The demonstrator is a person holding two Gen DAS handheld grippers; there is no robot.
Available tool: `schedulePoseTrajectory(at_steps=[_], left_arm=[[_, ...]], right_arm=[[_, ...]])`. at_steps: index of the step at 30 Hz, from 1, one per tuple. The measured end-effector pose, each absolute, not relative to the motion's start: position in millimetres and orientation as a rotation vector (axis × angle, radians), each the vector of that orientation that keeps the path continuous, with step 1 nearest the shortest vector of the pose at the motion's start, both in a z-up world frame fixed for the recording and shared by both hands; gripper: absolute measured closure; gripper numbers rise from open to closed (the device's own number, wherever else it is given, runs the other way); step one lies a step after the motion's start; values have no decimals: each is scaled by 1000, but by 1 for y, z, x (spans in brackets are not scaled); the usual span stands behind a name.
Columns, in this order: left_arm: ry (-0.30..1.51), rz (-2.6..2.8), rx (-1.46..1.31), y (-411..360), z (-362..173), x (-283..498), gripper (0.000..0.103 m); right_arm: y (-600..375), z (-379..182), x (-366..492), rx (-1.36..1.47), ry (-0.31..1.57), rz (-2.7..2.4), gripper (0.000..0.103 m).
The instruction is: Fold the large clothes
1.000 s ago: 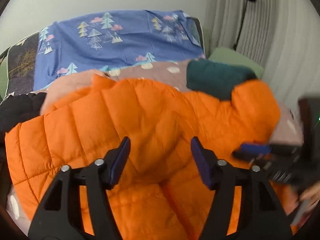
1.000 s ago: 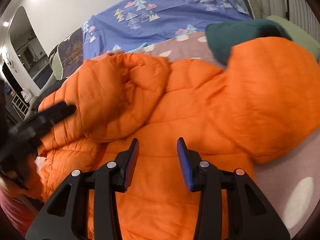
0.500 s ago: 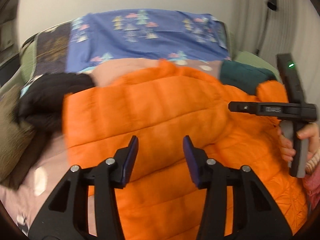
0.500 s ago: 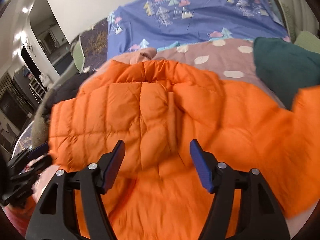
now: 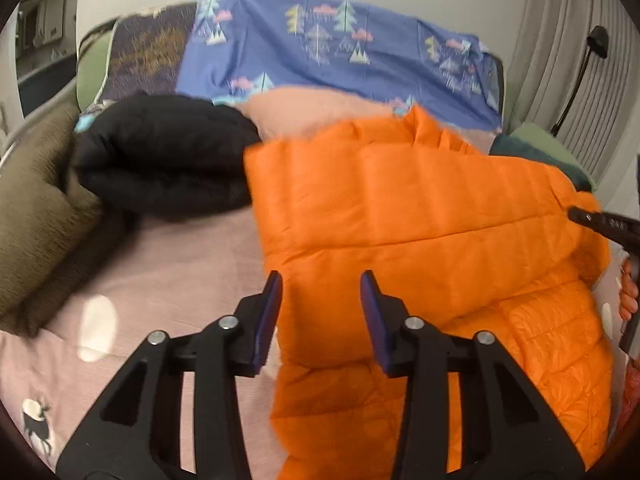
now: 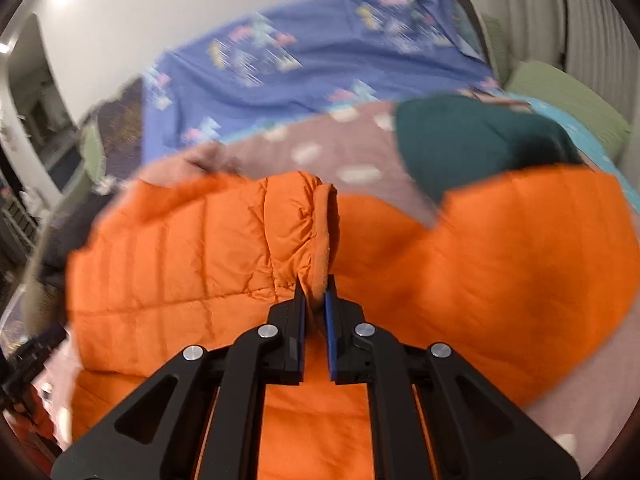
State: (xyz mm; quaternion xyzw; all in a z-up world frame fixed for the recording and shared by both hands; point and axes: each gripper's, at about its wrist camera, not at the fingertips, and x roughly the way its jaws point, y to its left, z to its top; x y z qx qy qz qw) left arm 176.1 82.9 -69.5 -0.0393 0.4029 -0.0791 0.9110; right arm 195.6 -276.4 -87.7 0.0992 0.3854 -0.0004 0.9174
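Observation:
An orange quilted puffer jacket (image 5: 420, 216) lies spread on the pink bedspread (image 5: 168, 264), one panel folded over the rest. My left gripper (image 5: 320, 312) is open and empty, its jaws straddling the jacket's left edge near the hem. In the right wrist view the jacket (image 6: 180, 252) fills the middle. My right gripper (image 6: 315, 308) is shut on a bunched fold of the jacket at the elastic cuff or hem (image 6: 322, 232). The right gripper's body (image 5: 608, 224) shows at the far right of the left wrist view.
A folded black garment (image 5: 164, 152) and an olive-brown one (image 5: 36, 208) lie left of the jacket. A dark teal folded garment (image 6: 476, 140) and a green pillow (image 6: 560, 96) sit far right. A blue tree-print sheet (image 5: 320, 52) covers the back.
My right gripper closed from open onto the jacket's fold. My left gripper swung left to the jacket's left edge and stayed open. The jacket's panel now lies folded over.

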Motion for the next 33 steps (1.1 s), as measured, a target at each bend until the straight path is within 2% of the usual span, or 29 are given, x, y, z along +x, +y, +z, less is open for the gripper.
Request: schedulePoseTrajectory(at_steps=[3,5,11,15,18,19,21,23,26,28,29,33], left_arm=[[874,-109,-41,75,-86,189,72],[875,-80,-30,76,-88,191,73],[794,-79,-54,74,-55,177,74],[732,-209,-59,43,-35,167,74],[811,-223,49,4,-62,180,71],[846,-200,92,-6,-74,185,69],[888,-139,179,-14,-107,194,66],[874,-136,169,-11,-115,193,66],[876,-142,129,-6,-111,193,65],[861,-120,128,-2,-104,188,60],[848,-122,119,0,-99,184,60],[779,-197,83,-11,-68,168,55]], right_arm=[[-285,-120,197,190,909,-9,85],[-287,-128,192,199,918,16,82],[-280,-92,161,196,732,42,82],[-253,-108,176,173,814,151,82],[-246,-155,198,152,949,89,82],[-244,-161,200,152,942,85,82],[-245,-157,190,155,901,97,82],[-257,-144,173,212,876,161,82],[-301,-114,140,319,757,195,72],[-355,-97,116,384,662,113,65],[-377,-93,111,417,635,71,58],[-524,-100,78,761,539,-199,56]])
